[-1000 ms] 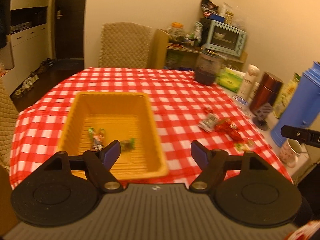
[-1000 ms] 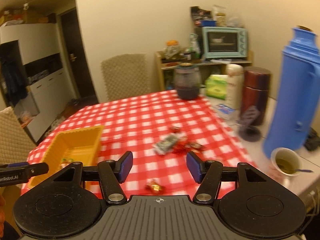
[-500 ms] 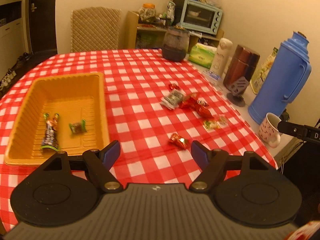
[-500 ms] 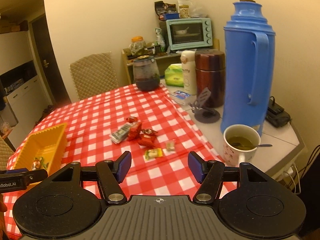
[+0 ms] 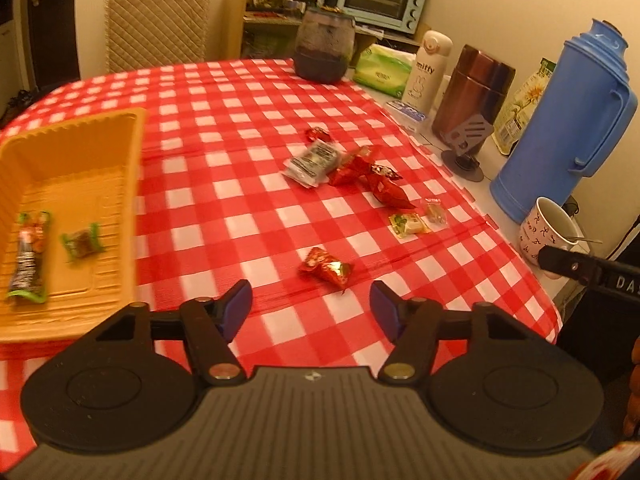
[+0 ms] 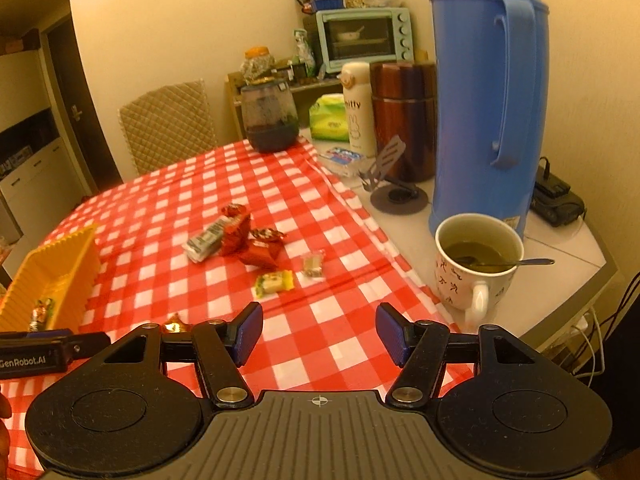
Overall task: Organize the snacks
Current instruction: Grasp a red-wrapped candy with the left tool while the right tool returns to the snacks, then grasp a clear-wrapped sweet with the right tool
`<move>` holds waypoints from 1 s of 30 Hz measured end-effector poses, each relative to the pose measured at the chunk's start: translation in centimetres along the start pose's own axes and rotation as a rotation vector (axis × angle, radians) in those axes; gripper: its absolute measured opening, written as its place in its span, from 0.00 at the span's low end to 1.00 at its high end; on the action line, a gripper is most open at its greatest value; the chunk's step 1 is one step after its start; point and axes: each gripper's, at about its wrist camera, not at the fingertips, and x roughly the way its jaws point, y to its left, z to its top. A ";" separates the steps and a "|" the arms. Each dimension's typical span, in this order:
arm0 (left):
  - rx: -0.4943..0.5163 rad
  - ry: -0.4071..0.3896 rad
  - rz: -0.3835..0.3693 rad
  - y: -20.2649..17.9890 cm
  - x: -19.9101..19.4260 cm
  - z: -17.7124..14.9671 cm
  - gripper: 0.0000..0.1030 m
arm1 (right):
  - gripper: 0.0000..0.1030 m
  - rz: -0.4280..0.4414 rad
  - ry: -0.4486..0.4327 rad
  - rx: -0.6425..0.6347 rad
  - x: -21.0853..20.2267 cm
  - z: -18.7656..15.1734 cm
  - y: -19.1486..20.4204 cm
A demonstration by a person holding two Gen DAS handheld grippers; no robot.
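Note:
A yellow tray (image 5: 86, 148) sits on the left of the checked table and holds a long dark bar (image 5: 30, 254) and a small green-ended candy (image 5: 83, 242). Loose snacks lie on the cloth: a red-gold candy (image 5: 326, 270), a grey packet (image 5: 314, 160), red wrappers (image 5: 374, 178), a yellow-green sweet (image 5: 408, 224) and a small clear one (image 5: 435, 211). My left gripper (image 5: 311, 306) is open and empty, just short of the red-gold candy. My right gripper (image 6: 319, 330) is open and empty above the cloth, short of the yellow-green sweet (image 6: 275, 282). The tray (image 6: 52, 268) is at its left.
A mug of tea with a spoon (image 6: 474, 262) stands at the table's right edge beside a tall blue thermos (image 6: 488, 96). A brown canister (image 6: 402, 116), a white bottle (image 6: 358, 108), a tissue pack (image 6: 330, 122) and a dark jar (image 6: 270, 118) line the back right.
Both grippers have swung right, away from the tray toward the loose snacks. The left now faces the red-gold candy; the right has come close to the mug and thermos.

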 end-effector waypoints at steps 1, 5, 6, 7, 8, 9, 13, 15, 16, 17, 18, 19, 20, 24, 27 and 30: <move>-0.002 0.009 -0.009 -0.1 0.8 0.1 0.54 | 0.61 -0.003 0.004 -0.001 0.5 0.0 -0.2; -0.002 0.043 -0.050 -0.6 3.5 0.6 0.50 | 0.61 -0.017 0.012 0.001 2.1 0.0 -0.9; 0.002 0.053 -0.059 -0.7 4.2 0.6 0.50 | 0.61 -0.021 0.015 0.003 2.5 0.0 -1.0; 0.005 0.066 -0.069 -0.8 4.8 0.7 0.49 | 0.61 -0.024 0.021 0.004 2.9 0.0 -1.2; 0.008 0.080 -0.082 -0.9 5.5 0.8 0.46 | 0.61 -0.028 0.026 0.006 3.4 -0.1 -1.4; 0.007 0.091 -0.091 -1.0 6.2 0.9 0.45 | 0.61 -0.030 0.030 0.008 3.7 -0.2 -1.5; 0.010 0.110 -0.103 -1.3 8.2 1.2 0.44 | 0.61 -0.034 0.048 0.011 5.3 -0.4 -1.8; 0.012 0.108 -0.094 -1.4 9.0 1.4 0.44 | 0.61 -0.035 0.055 0.010 6.0 -0.5 -1.9; 0.016 0.104 -0.086 -1.4 9.3 1.4 0.43 | 0.61 -0.037 0.057 0.009 6.4 -0.5 -1.9; 0.021 0.102 -0.077 -1.4 9.6 1.5 0.41 | 0.61 -0.036 0.059 0.008 6.7 -0.5 -1.9; 0.026 0.095 -0.071 -1.4 9.8 1.6 0.40 | 0.61 -0.036 0.061 0.006 7.0 -0.5 -1.9; 0.032 0.089 -0.066 -1.5 9.9 1.6 0.38 | 0.61 -0.035 0.063 0.004 7.3 -0.4 -1.9; 0.039 0.085 -0.060 -1.5 10.1 1.7 0.35 | 0.61 -0.035 0.063 0.001 7.6 -0.4 -1.9; 0.100 0.074 -0.018 -1.8 10.3 1.7 0.20 | 0.61 -0.036 0.057 -0.009 8.7 -0.1 -1.8; 0.123 0.067 -0.020 -1.8 10.3 1.6 0.19 | 0.61 -0.035 0.049 -0.018 9.5 0.2 -1.6; 0.120 0.054 -0.019 -1.6 10.0 1.7 0.19 | 0.61 -0.031 0.041 -0.038 10.4 0.6 -1.4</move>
